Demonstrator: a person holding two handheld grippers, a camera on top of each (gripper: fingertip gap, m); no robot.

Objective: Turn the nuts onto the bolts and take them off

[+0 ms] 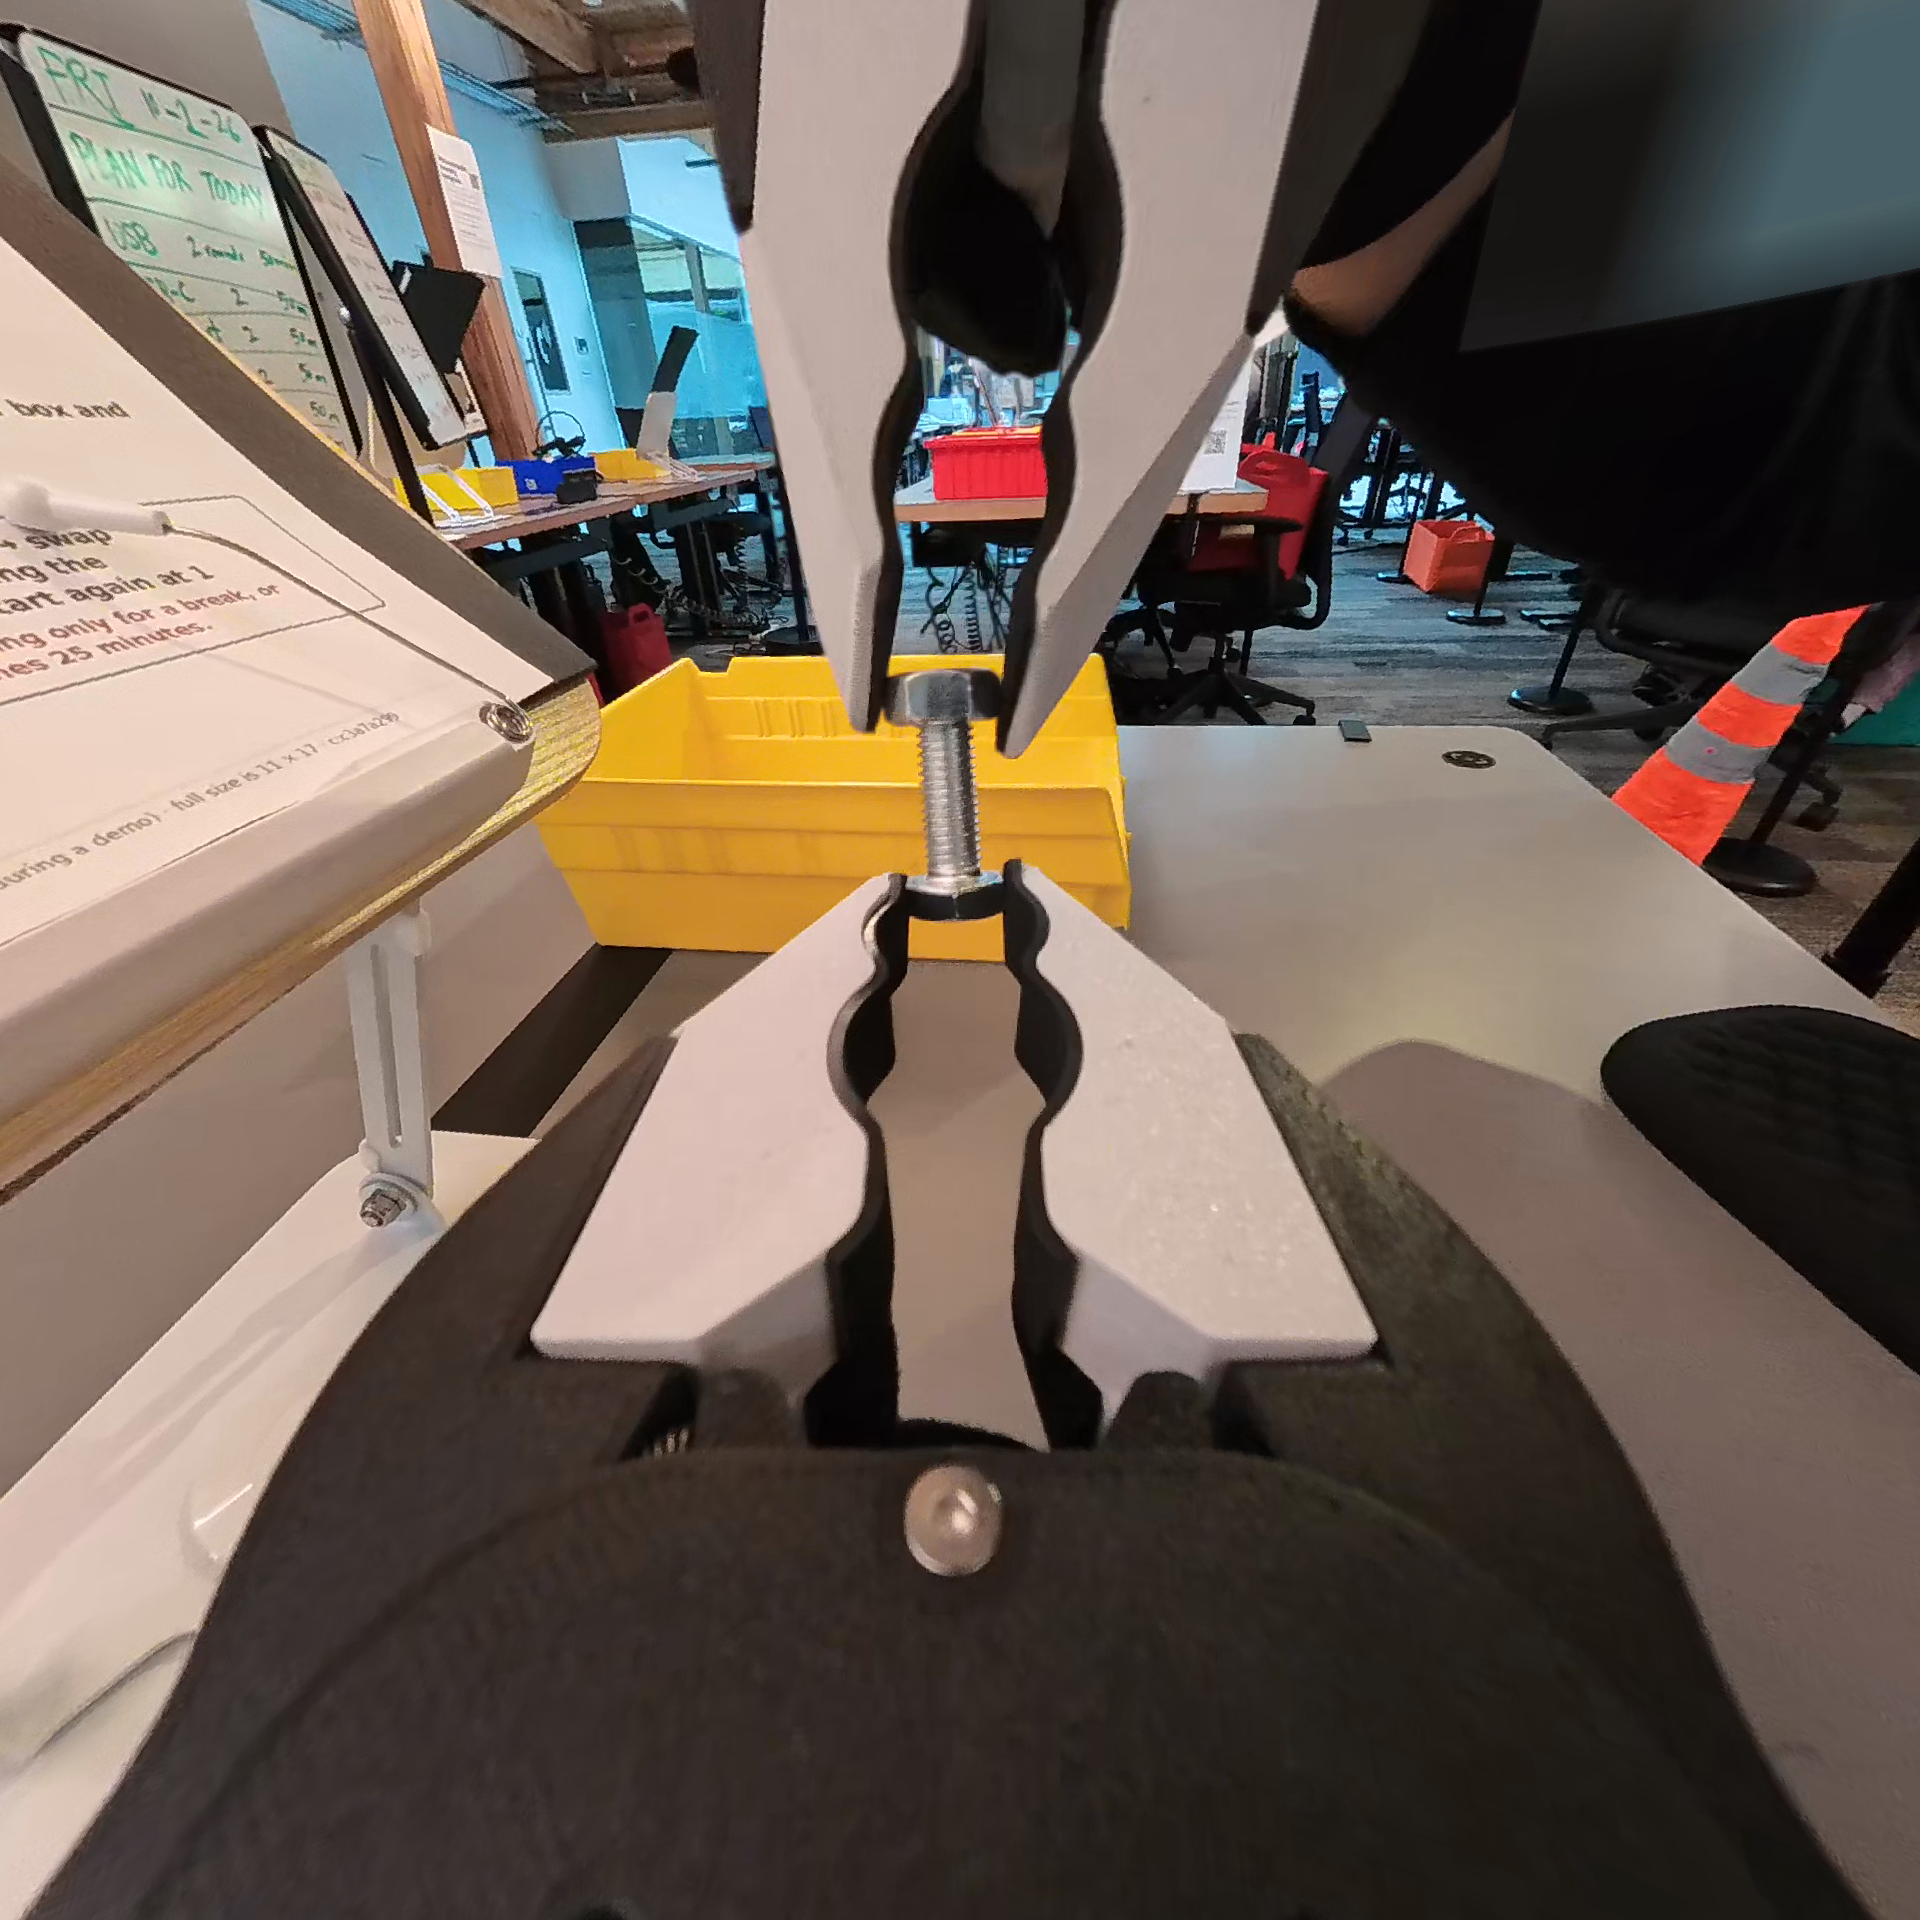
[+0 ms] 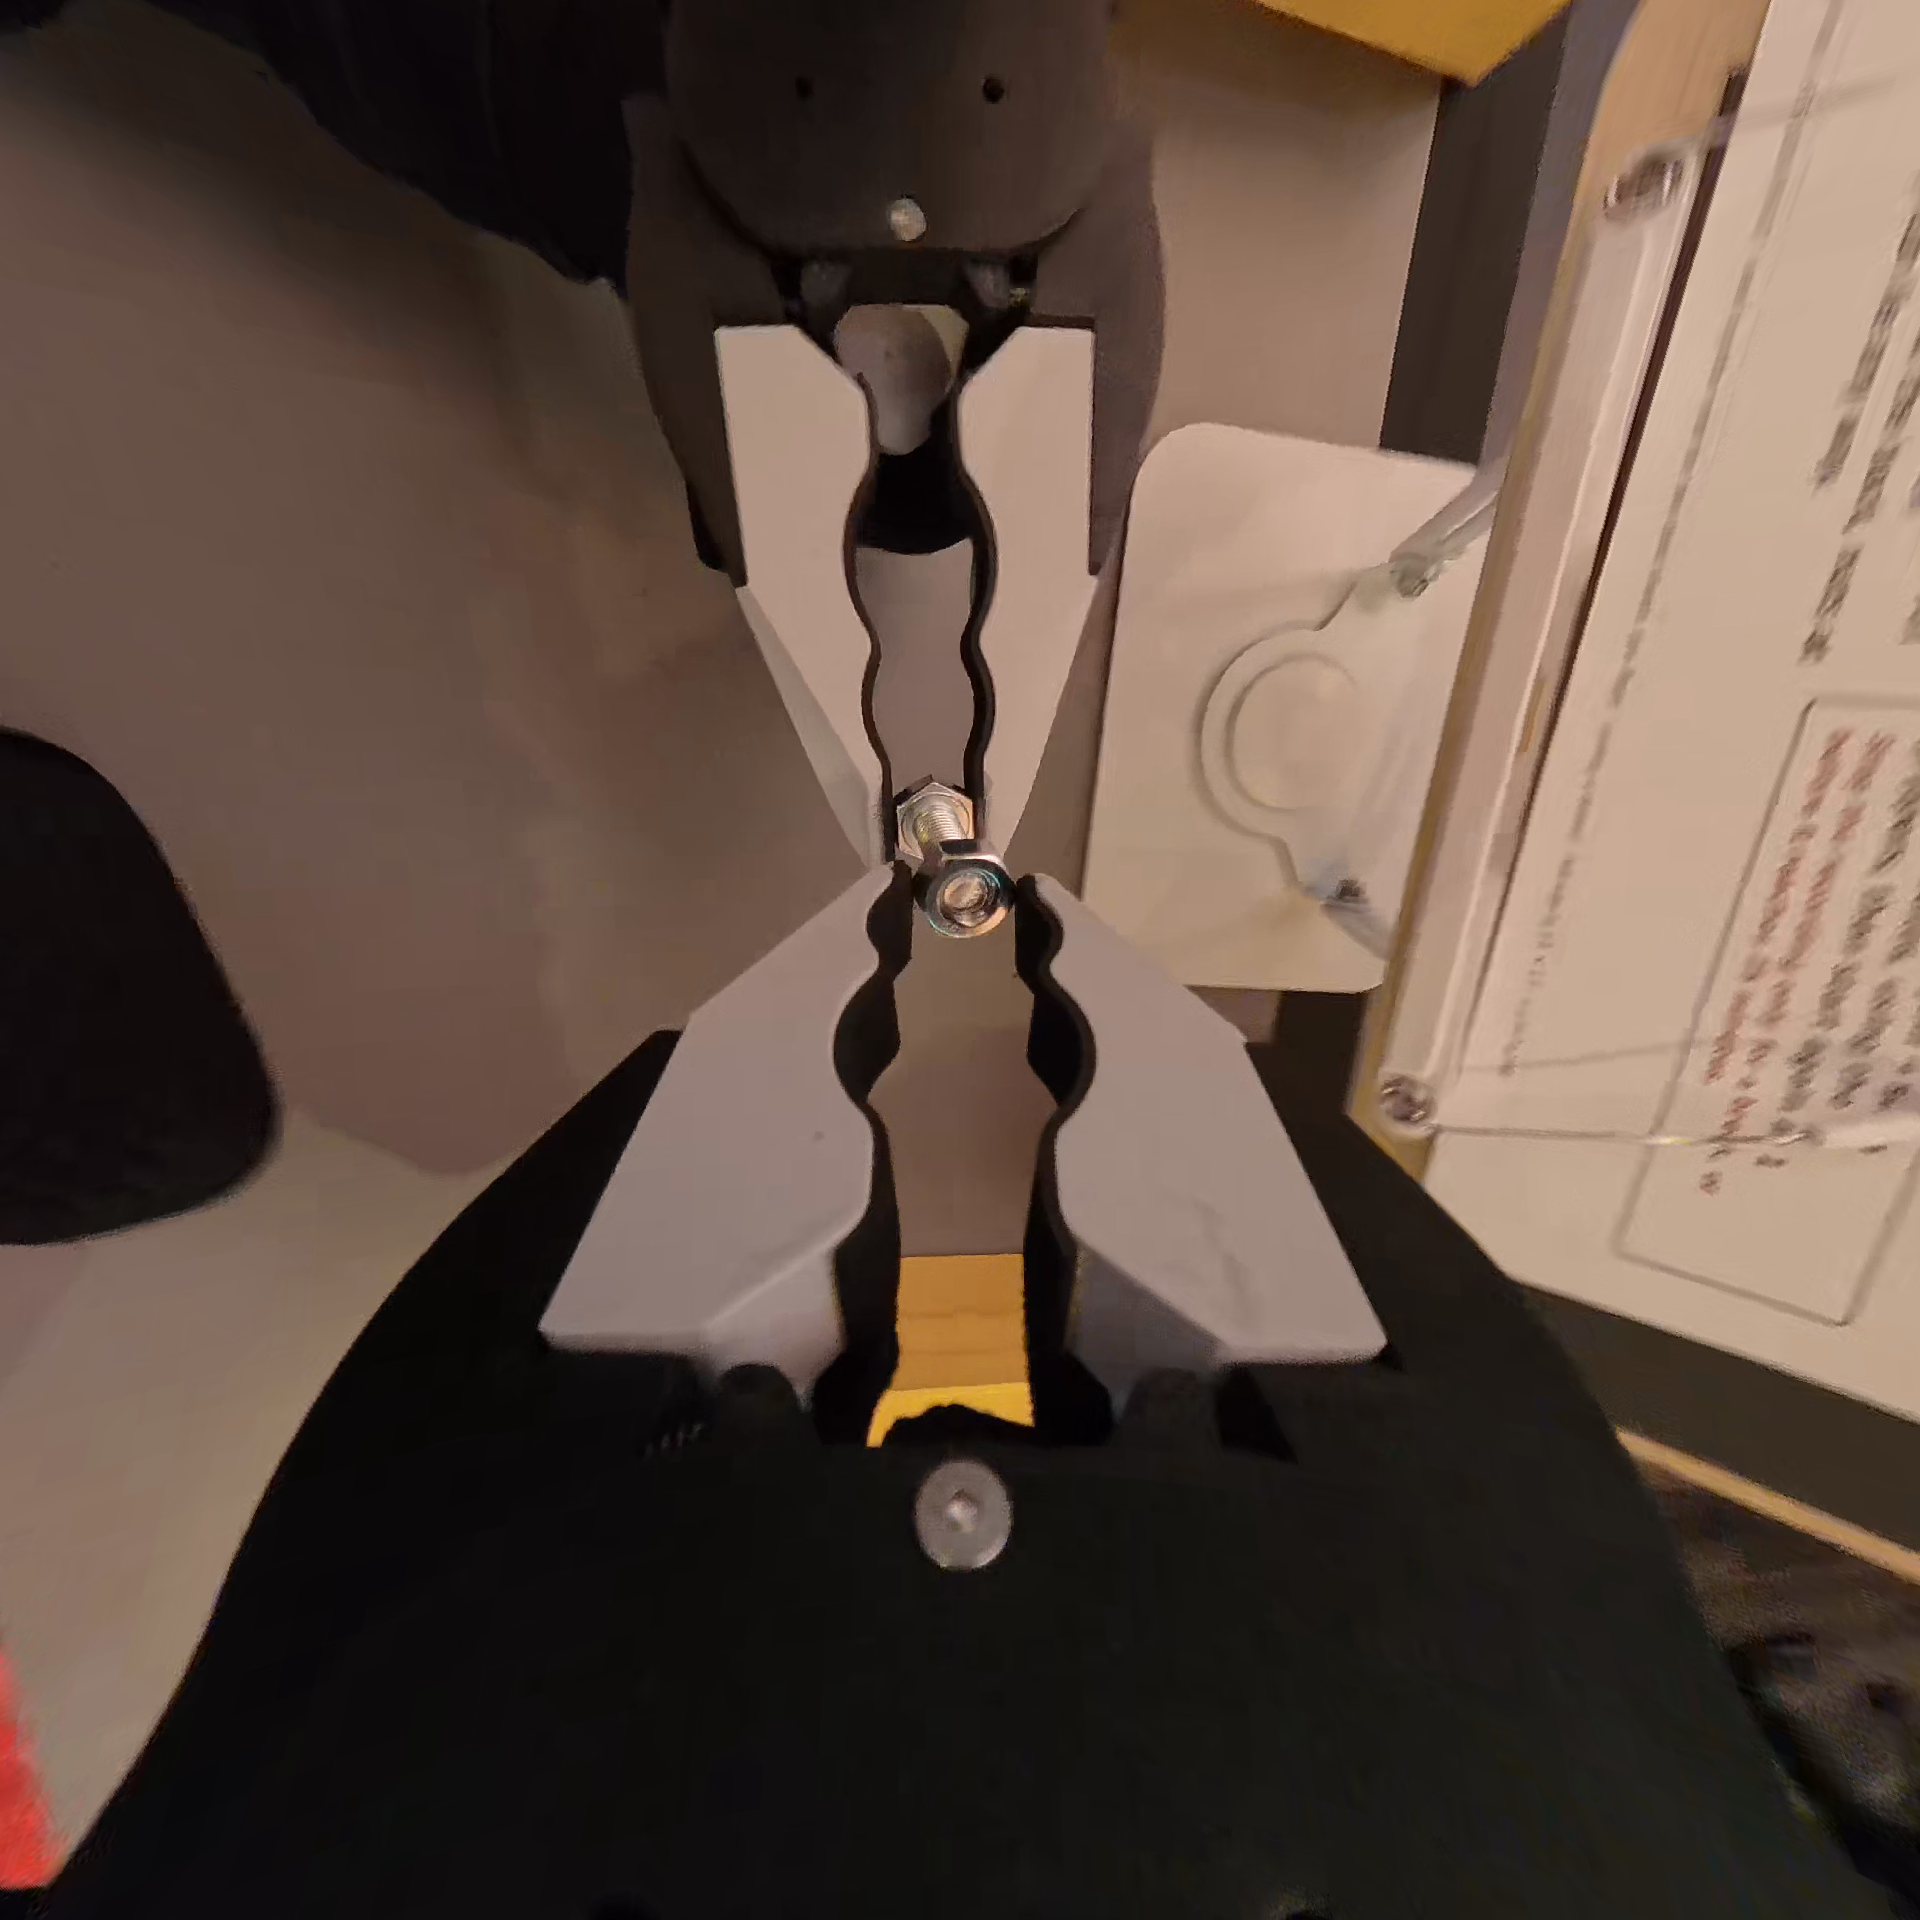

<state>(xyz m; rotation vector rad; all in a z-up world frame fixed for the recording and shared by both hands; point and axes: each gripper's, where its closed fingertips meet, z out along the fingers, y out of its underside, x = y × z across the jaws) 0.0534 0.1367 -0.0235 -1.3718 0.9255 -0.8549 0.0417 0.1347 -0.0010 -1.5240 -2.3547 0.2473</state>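
The left tool (image 1: 951,902) is closed down on a steel nut (image 1: 953,902) at the lower end of a threaded bolt (image 1: 948,805), held in the air above the grey table (image 1: 1351,862). The right tool (image 1: 935,717), reaching down from above and facing it tip to tip, pinches the bolt's hexagonal head (image 1: 943,694) between narrowly parted fingers. A yellow bin (image 1: 748,831) sits on the table just behind the bolt.
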